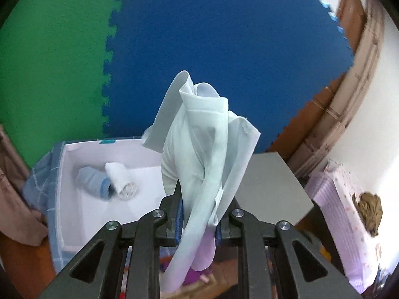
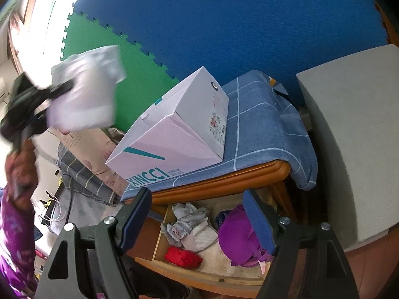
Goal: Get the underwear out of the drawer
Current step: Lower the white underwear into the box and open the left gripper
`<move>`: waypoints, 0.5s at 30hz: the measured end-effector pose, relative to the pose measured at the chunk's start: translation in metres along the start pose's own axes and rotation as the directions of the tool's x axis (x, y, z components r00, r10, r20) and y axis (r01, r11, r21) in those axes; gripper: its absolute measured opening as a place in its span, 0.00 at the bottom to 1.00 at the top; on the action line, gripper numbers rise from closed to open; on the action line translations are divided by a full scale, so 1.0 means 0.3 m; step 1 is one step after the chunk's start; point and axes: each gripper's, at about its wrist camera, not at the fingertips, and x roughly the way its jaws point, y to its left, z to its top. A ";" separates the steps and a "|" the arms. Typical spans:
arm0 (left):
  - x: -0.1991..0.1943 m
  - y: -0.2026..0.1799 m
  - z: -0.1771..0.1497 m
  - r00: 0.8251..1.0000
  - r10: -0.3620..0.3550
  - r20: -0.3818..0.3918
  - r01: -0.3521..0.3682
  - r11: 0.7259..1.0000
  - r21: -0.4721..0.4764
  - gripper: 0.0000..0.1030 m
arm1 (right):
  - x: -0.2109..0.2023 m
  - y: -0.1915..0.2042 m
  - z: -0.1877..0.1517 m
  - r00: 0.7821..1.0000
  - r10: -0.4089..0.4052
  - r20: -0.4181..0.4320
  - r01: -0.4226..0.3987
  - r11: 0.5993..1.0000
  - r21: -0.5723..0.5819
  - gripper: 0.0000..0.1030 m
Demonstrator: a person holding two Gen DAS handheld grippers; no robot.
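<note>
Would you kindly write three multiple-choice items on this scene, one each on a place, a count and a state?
1. Where does the pink-and-white box stand?
A. on the blue checked cushion
B. inside the drawer
C. on the grey block

2. How many rolled items lie in the open box?
A. none
B. two
C. five

3. What is the left gripper doing?
A. standing open and empty
B. resting on the red item
C. clamping a pale garment

Answers: 1 A, the box sits on the cushion atop the wooden frame. 2 B, a blue roll and a white roll lie side by side. 3 C, the cloth runs between its closed fingers.
</note>
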 end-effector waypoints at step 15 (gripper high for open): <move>0.541 0.224 0.011 0.986 -0.030 -0.163 -0.011 0.969 -0.248 0.18 | -0.040 -0.050 0.012 0.998 0.062 0.019 -0.063 0.996 0.062 0.75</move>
